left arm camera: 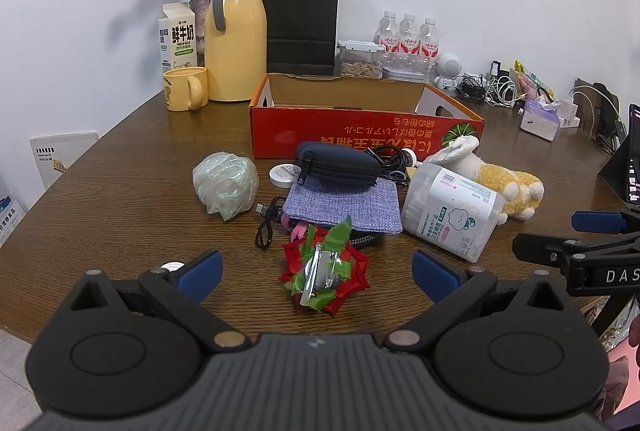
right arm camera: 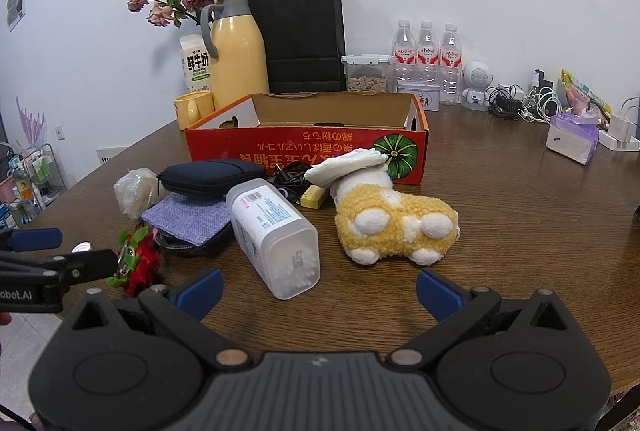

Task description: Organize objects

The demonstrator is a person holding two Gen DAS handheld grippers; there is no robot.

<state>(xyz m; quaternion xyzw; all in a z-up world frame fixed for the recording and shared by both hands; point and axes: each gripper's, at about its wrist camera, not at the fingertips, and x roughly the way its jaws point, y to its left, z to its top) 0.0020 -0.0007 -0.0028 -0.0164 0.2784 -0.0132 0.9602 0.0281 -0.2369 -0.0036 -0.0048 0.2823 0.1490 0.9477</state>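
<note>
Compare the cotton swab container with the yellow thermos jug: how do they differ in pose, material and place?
The cotton swab container lies on its side; the yellow thermos jug stands upright. The container is translucent, showing the swabs inside; the jug is opaque, with a grey handle. The container lies in front of the red cardboard box; the jug stands behind it. Both rest on the wooden table.
</note>
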